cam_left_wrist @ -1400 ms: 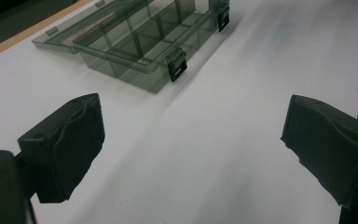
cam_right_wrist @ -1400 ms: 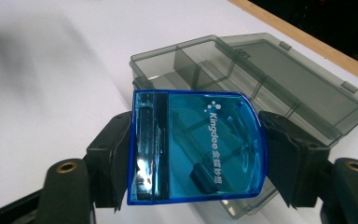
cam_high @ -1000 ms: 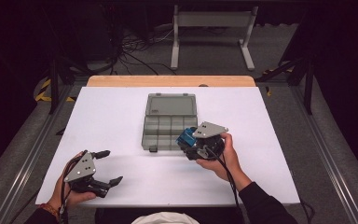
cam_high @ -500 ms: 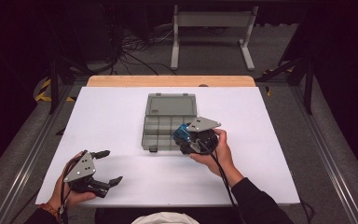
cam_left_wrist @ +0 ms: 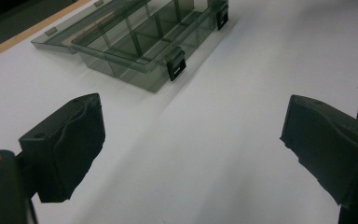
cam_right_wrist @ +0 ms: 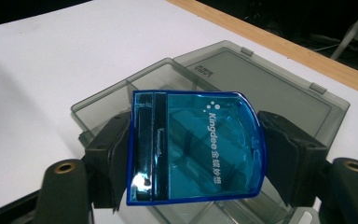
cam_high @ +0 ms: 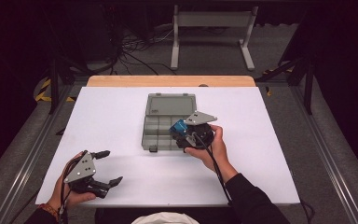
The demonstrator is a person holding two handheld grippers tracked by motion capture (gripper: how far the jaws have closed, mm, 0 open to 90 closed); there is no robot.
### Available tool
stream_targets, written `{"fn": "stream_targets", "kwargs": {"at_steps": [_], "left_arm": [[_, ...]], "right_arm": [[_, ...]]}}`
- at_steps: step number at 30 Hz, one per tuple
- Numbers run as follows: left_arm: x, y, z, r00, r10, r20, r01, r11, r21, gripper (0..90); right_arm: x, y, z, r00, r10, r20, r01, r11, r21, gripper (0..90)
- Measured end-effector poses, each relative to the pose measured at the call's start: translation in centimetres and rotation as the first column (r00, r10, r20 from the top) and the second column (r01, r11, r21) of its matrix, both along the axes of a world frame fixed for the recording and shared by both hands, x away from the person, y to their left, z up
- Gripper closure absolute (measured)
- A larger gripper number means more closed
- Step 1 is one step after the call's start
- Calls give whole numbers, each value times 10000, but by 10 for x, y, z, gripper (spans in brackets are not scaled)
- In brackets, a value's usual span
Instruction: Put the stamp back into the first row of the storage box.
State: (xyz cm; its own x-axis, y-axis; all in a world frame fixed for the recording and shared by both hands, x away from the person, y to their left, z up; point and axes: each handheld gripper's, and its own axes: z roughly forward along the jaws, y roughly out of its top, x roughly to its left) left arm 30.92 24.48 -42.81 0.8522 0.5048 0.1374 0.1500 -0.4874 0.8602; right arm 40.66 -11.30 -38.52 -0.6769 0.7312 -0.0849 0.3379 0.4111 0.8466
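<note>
In the middle of the frame the right gripper jaws pinch the sides of a blue box, probably light, hard, slippery plastic, over the grey case, while the left gripper jaws stay spread.

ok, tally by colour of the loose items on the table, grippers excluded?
Smoky grey: 1, the open compartment box
Clear blue: 1, the small case, clamped in the right gripper above the box
Total: 2
</note>
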Motion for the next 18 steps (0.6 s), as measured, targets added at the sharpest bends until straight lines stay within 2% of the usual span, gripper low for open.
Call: {"fn": "stream_targets", "kwargs": {"at_steps": [8,13,18], "left_arm": [[0,0,0,10000,43,40,-43,10000,25,67],[-1,0,1,9999,45,108,-45,10000,3,66],[-1,0,1,9999,40,160,-41,9999,112,66]], "right_arm": [[16,3,1,9972,-707,-246,709,9975,56,317],[32,12,2,9875,-1442,-640,1458,9891,216,317],[45,22,-1,9780,-1881,-906,1881,9821,-90,317]]}}
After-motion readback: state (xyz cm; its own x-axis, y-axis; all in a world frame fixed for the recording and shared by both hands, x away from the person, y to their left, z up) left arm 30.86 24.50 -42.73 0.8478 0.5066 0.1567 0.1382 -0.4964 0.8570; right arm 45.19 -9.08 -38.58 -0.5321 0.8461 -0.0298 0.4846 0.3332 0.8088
